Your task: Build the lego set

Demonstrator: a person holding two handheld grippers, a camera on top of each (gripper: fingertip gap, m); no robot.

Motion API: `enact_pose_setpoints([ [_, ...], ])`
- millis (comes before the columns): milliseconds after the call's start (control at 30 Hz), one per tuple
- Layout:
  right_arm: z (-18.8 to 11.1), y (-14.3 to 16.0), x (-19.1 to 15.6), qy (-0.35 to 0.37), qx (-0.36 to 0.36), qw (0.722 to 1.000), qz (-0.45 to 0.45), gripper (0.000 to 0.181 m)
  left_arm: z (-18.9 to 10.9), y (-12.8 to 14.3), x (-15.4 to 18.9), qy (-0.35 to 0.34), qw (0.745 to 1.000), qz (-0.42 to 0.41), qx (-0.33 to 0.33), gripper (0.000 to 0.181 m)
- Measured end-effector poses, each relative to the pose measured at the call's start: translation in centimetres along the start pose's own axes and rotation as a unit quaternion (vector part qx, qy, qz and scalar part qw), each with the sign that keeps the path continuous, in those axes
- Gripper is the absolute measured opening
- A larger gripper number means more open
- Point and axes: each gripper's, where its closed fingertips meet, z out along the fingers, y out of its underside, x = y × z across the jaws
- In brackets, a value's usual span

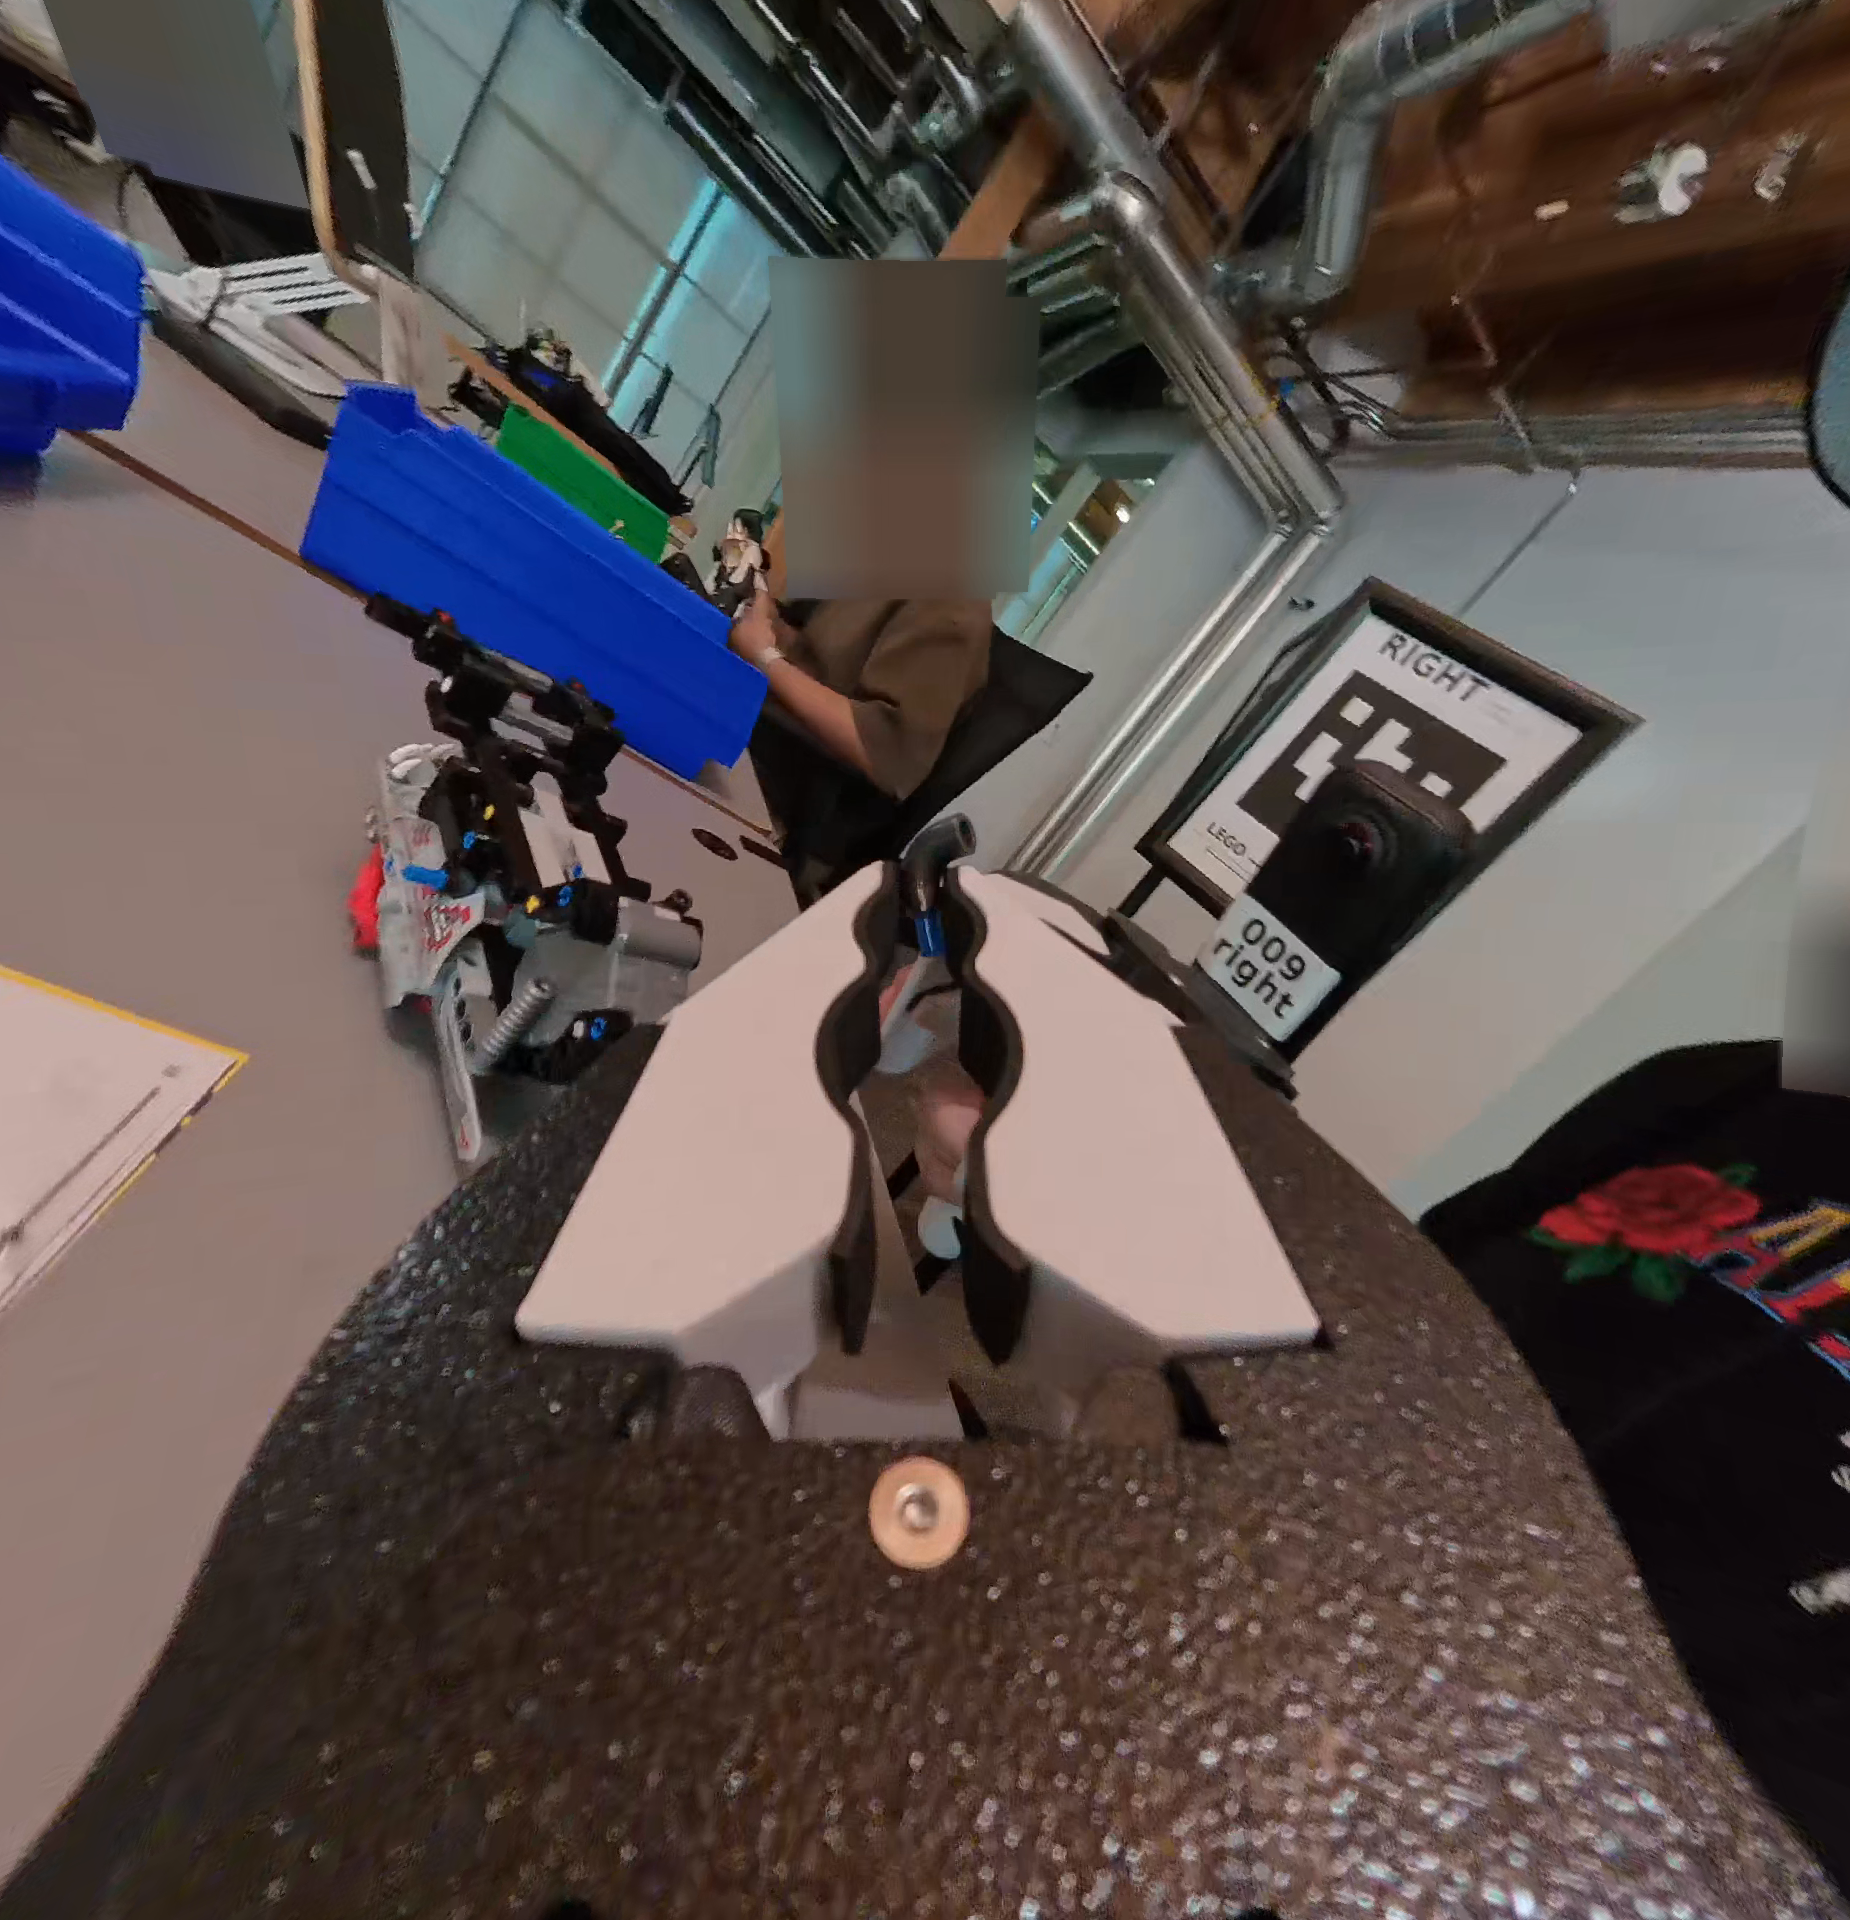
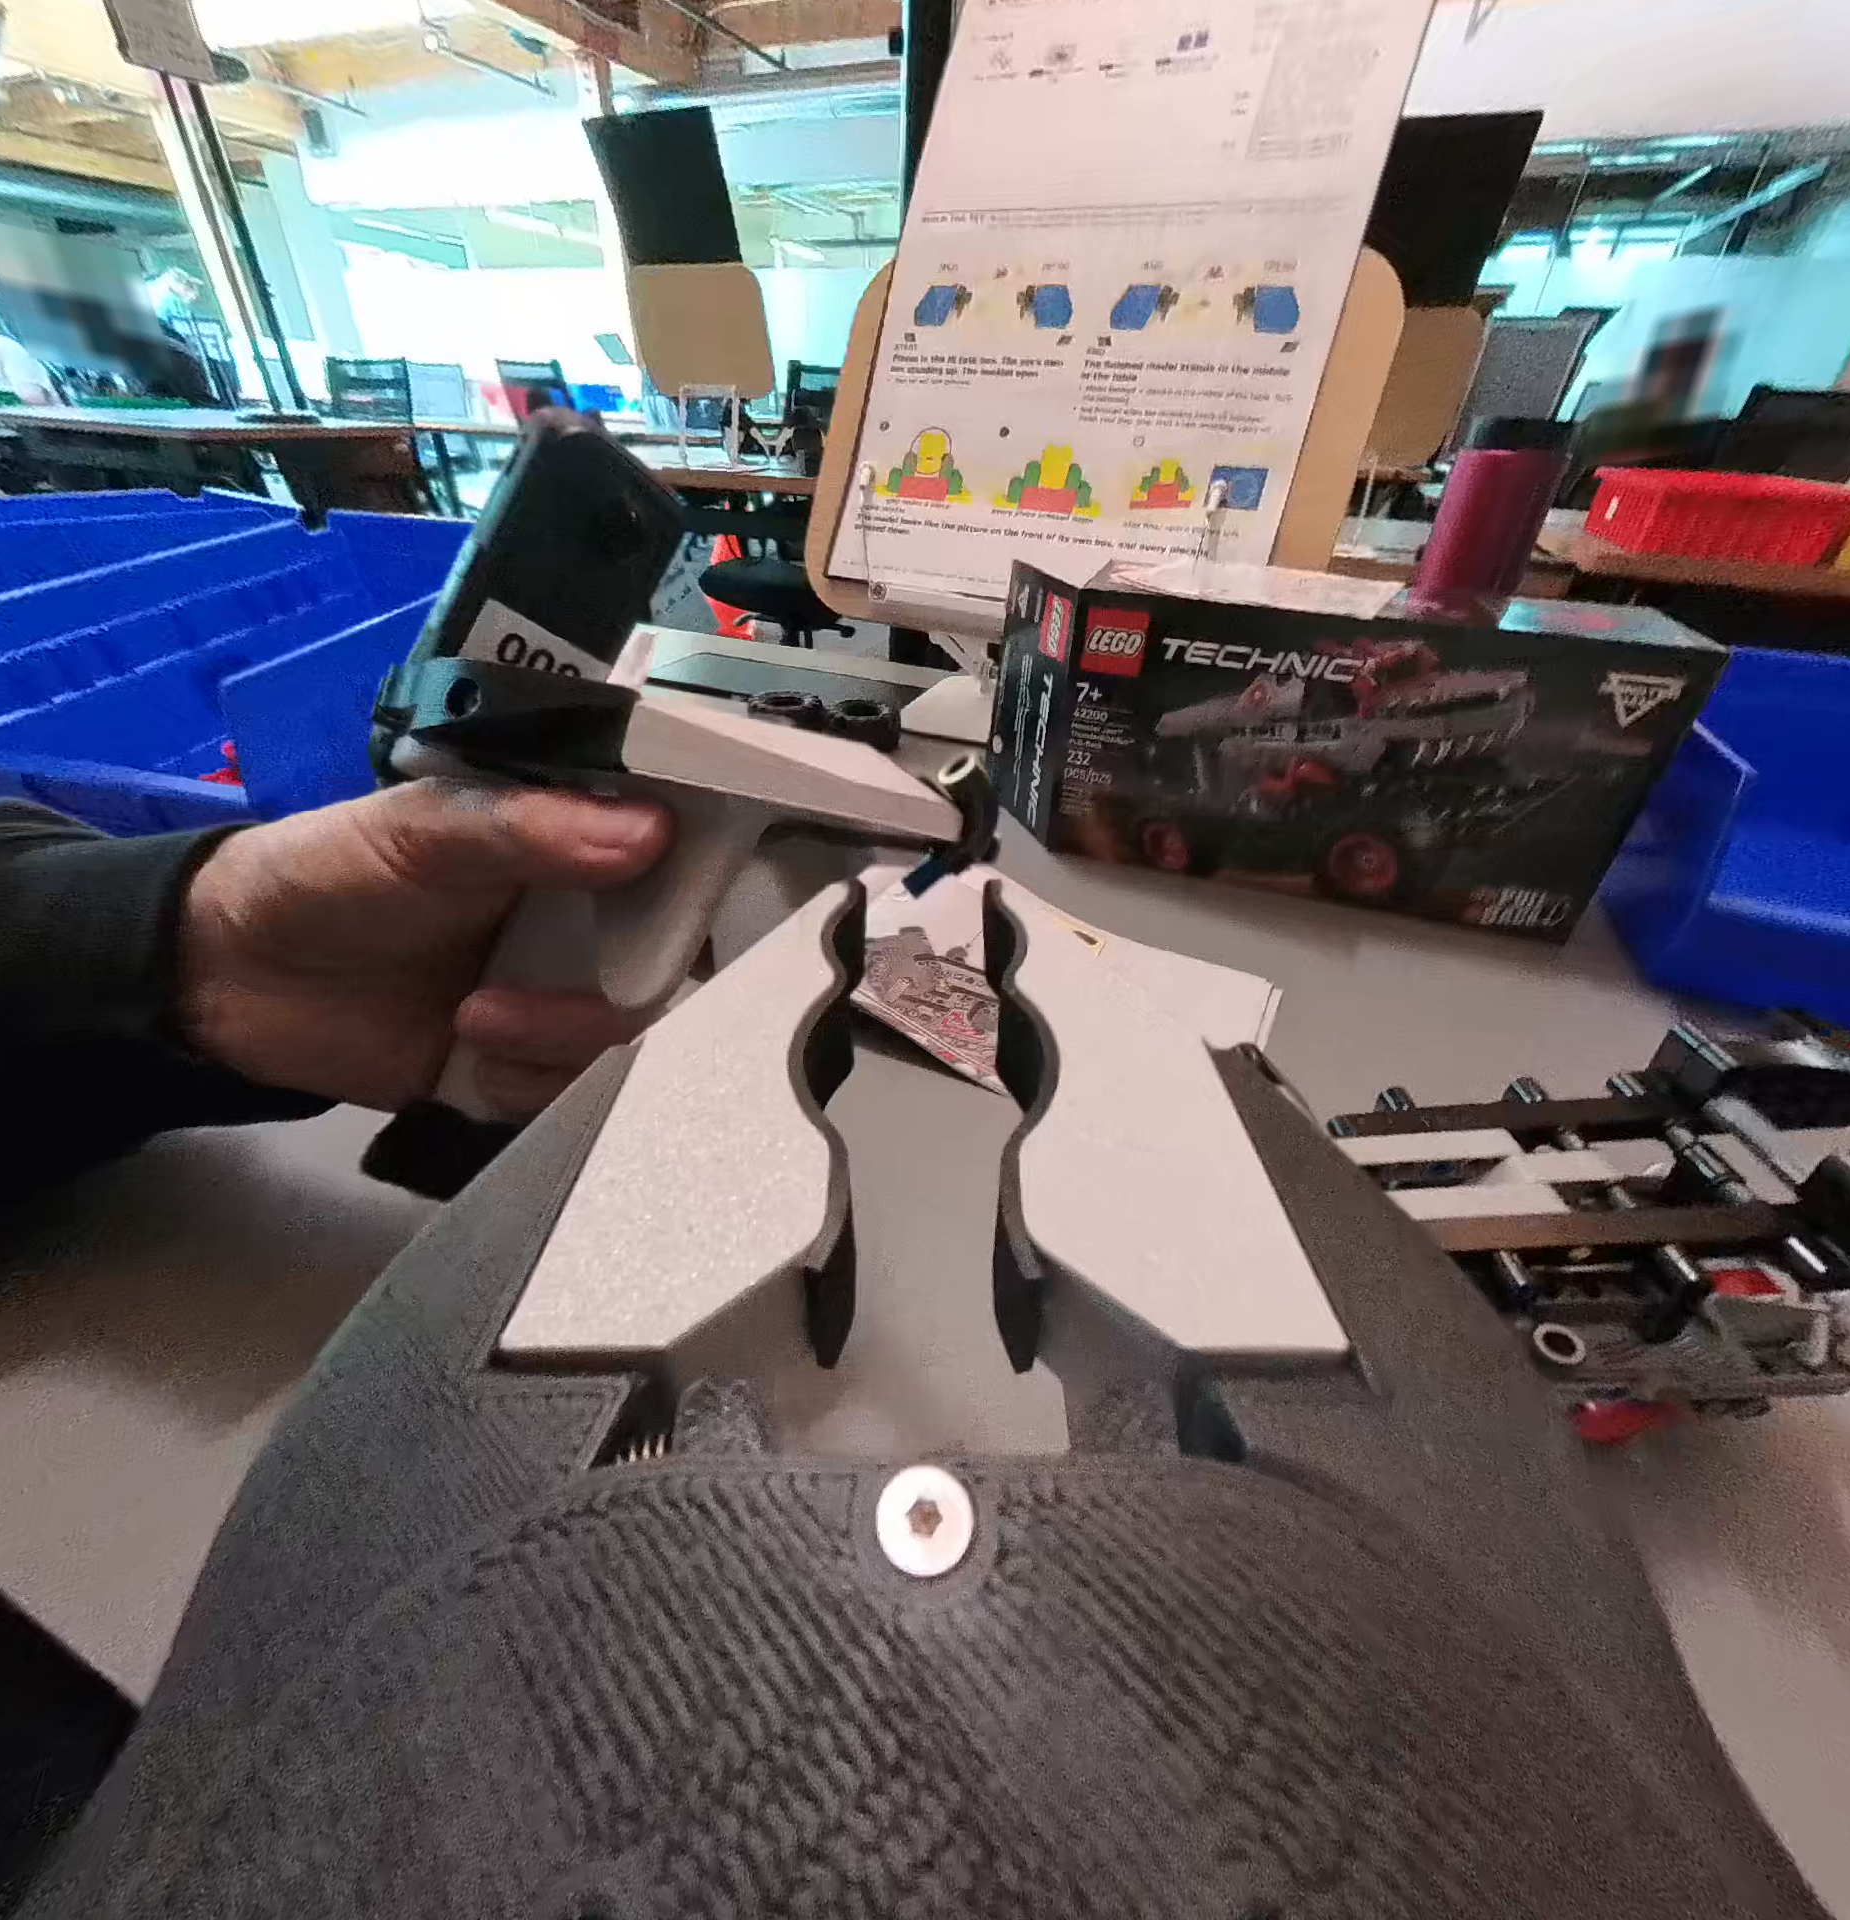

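Lego box, printed, behind spread right tongs; left tongs pinch black elbow piece.

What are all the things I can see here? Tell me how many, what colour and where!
Lego model: one, black and grey, unfinished, on the table, right of the right gripper.
Lego box: one, dark, behind the grippers.
Bins: several, blue, along the table edges.
Instruction sheet: one, white, on a stand behind the box.
Booklet: one, white, flat under the gripper tips.
Bottle: one, magenta, behind the box.
Bent piece: one, black with a blue pin, in the left gripper.
Left gripper: grey, jaws shut.
Right gripper: grey, jaws open, empty.
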Motion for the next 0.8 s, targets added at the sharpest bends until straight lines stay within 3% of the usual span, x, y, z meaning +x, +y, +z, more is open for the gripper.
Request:
enact_pose_setpoints([
  [100, -0.1, -0.3, 0.3, 0.023, 0.008, 0.999, -0.020, 0.010, 0.1, 0.0, 0.0, -0.019, 0.999, 0.025, 0.017, 0.005],
  [267, -0.4, 0.3, 0.7, 0.048, -0.006, 0.996, -0.072, 0.008, 0.2, 0.4, -0.3, -0.040, 0.997, 0.070, 0.007, 0.005],
  [467, -1.1, 1.2, 0.2, -0.018, -0.041, 0.998, -0.042, 0.003, -0.1, 1.4, -0.2, -0.029, 0.976, 0.202, -0.071, 0.007],
  [567, -1.6, 1.8, -0.5, -0.082, -0.062, 0.994, 0.026, 0.003, -0.6, 1.4, -0.8, -0.038, 0.939, 0.315, -0.135, 0.033],
  [667, -2.6, 2.5, -1.8, -0.166, -0.090, 0.976, 0.107, 0.003, -1.3, 2.2, 0.5, 0.030, 0.879, 0.430, -0.204, 0.028],
  [800, -3.6, 2.3, -3.3, -0.248, -0.091, 0.947, 0.183, 0.003, -2.2, 4.0, 1.5, 0.117, 0.823, 0.468, -0.300, 0.025],
])
